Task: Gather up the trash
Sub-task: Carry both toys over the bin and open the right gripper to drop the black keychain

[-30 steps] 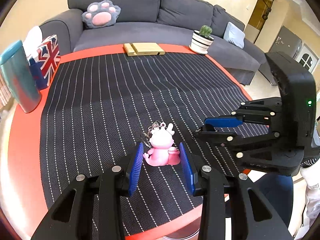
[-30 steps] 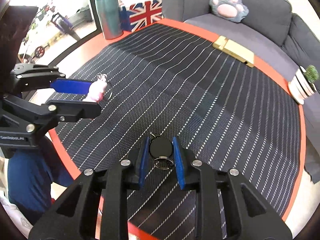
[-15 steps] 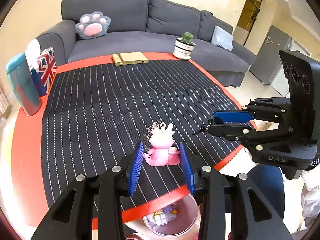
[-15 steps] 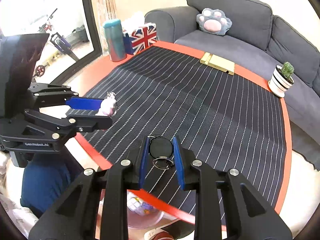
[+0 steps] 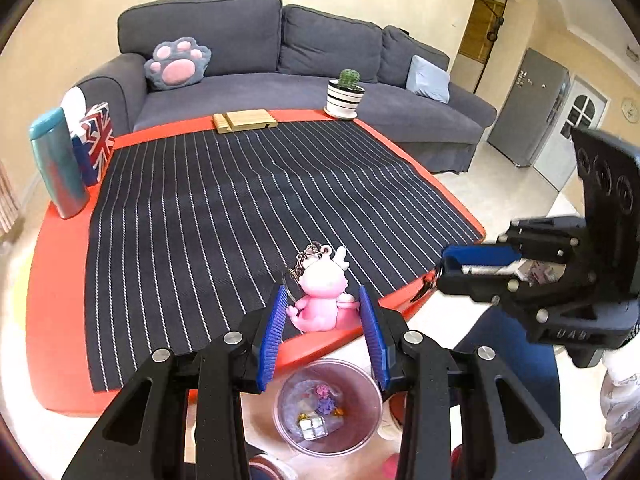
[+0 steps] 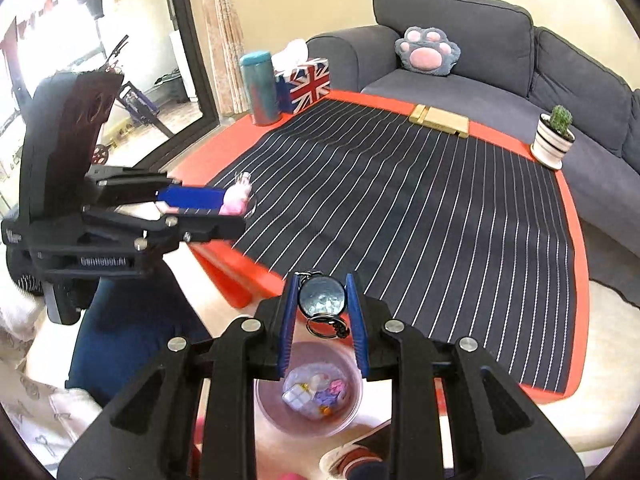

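Left gripper point(image 5: 323, 334): jaws clenched on a pink figurine keychain point(image 5: 322, 298), its blue pads point(image 5: 273, 330) pressing both sides; chain and ring hang off the figure's upper left. The item is held in the air over the near rim of the red table point(image 5: 56, 280), above a clear bin point(image 5: 327, 407) on the floor that already holds small bits, among them a small cube. Table surface: dark pinstriped cloth point(image 5: 240, 208); at its left edge a teal tumbler point(image 5: 60, 164) just beside a Union Jack tissue box point(image 5: 96, 140); at the far edge a wooden stand point(image 5: 245, 120) and, to its right, a potted cactus point(image 5: 345, 94). Behind: grey sofa point(image 5: 320, 60) with a paw-shaped cushion point(image 5: 178, 63). Right gripper point(image 6: 323, 320): jaws clenched on a round black key fob point(image 6: 322, 297), a metal key ring point(image 6: 326, 325) dangling beneath it. This item hangs past the table edge, directly over the same bin point(image 6: 308, 394). In the right wrist view the left gripper point(image 6: 224, 210) appears at left, the pink figure between its fingers.
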Demonstrator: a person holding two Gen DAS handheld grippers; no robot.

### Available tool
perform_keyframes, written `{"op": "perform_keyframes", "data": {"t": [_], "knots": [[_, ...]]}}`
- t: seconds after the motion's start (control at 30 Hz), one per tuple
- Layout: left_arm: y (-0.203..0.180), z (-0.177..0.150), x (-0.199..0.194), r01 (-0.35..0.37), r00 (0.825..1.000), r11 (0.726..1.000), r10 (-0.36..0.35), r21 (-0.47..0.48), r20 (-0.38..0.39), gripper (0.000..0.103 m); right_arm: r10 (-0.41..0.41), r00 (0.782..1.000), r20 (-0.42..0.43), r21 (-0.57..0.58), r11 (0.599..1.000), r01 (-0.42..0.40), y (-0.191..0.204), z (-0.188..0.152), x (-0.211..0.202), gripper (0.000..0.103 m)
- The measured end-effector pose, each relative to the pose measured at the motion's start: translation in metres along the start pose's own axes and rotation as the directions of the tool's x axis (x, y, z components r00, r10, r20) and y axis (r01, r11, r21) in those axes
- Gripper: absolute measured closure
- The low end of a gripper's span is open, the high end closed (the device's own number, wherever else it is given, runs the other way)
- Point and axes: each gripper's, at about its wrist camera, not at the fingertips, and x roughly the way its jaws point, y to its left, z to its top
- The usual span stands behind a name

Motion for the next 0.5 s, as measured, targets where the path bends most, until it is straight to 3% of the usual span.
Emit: {"op": "perform_keyframes", "data": {"t": [0.27,0.5], "knots": [[-0.01,-0.02,-0.01,0.026,1.0,1.0,-0.026,0.003,-0.009,0.066,0.046,0.997,-0.057,0.03,0.999,-0.044,0.011,-0.035,0.013,0.079],[-0.009,-0.033,-0.009,0.029,0.999,1.0,-0.03,-0.009,-0.034,0.066,0.076,0.994,-0.081,0.047,0.996,-0.073,0.012,-0.045,0.025,0.079]]}}
